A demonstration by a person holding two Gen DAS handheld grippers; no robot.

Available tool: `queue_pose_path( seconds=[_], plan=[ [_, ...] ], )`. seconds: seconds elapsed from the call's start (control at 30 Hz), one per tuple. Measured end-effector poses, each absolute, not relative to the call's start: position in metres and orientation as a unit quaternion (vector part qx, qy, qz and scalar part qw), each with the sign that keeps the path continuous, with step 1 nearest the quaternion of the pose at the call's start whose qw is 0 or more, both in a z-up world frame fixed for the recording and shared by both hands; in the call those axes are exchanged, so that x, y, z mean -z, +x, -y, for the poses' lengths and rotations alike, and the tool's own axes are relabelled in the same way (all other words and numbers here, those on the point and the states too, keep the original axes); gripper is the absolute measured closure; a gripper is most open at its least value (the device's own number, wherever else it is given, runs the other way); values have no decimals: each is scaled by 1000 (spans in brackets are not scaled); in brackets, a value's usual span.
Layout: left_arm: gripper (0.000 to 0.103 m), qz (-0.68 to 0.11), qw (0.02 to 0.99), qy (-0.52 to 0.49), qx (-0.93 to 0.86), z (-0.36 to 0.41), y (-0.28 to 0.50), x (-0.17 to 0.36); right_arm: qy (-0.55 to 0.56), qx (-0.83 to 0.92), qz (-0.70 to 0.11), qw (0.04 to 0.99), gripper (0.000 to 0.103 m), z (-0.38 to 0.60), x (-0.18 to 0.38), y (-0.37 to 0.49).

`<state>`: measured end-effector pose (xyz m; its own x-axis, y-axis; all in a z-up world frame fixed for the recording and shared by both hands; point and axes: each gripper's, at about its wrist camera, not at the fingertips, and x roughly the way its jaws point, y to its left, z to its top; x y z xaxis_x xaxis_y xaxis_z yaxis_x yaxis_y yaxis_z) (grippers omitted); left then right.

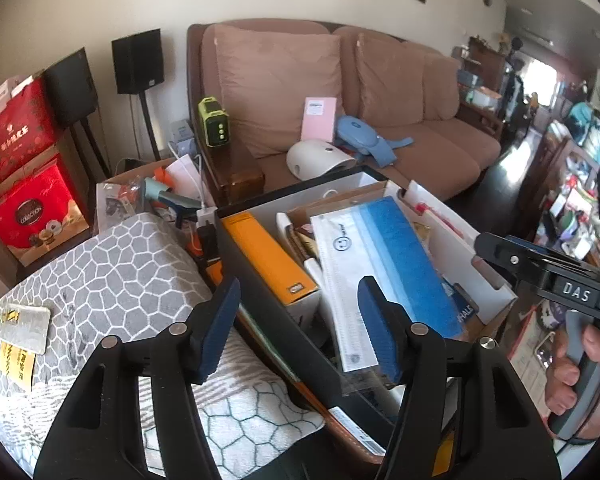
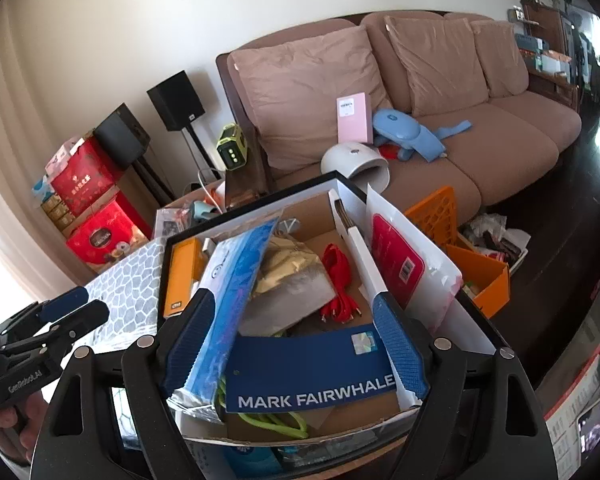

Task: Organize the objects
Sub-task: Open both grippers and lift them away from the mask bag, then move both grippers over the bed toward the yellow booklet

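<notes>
Landmark: the box (image 2: 260, 216), black-rimmed with white walls, open and crammed, in front of the sofa (image 2: 480, 152).
Pack (image 2: 236, 300): a blue-and-white flat plastic pack, leaning on edge in the box's left half, its lower end propped near the front wall.
Sleeve (image 2: 312, 372): a dark blue card marked MARK FAIRWHALE, lying across the box's front, just right of the pack.
Cables (image 2: 338, 280): a red bundle on the box floor, behind the sleeve.
Orange carton (image 1: 268, 256): standing along the box's left wall.
Left tongs (image 1: 300, 320): open, nothing between the pads, poised over the box's left rim.
Right tongs (image 2: 296, 340): wide open over the box's front; pack and sleeve show between the pads, neither pressed.
Handling, pack: probably light, floppy and slick in its film; likely to bow or slide.
Hold, pack: best pinched on the long upper edge near the middle, across its thin side.
Handling, sleeve: stiff thin card, light; grip an edge.
</notes>
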<state>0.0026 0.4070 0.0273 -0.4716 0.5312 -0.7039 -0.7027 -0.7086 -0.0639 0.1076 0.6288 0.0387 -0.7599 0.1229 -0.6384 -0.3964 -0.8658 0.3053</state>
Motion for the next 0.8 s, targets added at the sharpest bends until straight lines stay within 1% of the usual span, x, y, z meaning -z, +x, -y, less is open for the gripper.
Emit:
queue_pose_path(
  seconds=[0.2, 0.5, 0.53, 0.6, 0.8],
  plan=[
    [37, -93, 348, -364, -859, -384, -11, -28, -303, -917, -213, 147, 20, -626, -41, 108],
    [35, -57, 333, -363, -868, -354, -28, -25, -281, -928, -197, 149, 19, -613, -56, 112],
    [30, -55, 332, -363, -869, -351, -28, -24, -279, -929, -193, 148, 19, -610, -58, 111],
    [26, -51, 328, -359, -872, -346, -28, -25, -276, -931, -189, 146, 19, -607, -61, 112],
    [26, -43, 321, -355, -877, -332, -28, -25, -266, -938, -177, 136, 19, -593, -70, 113]
  ],
)
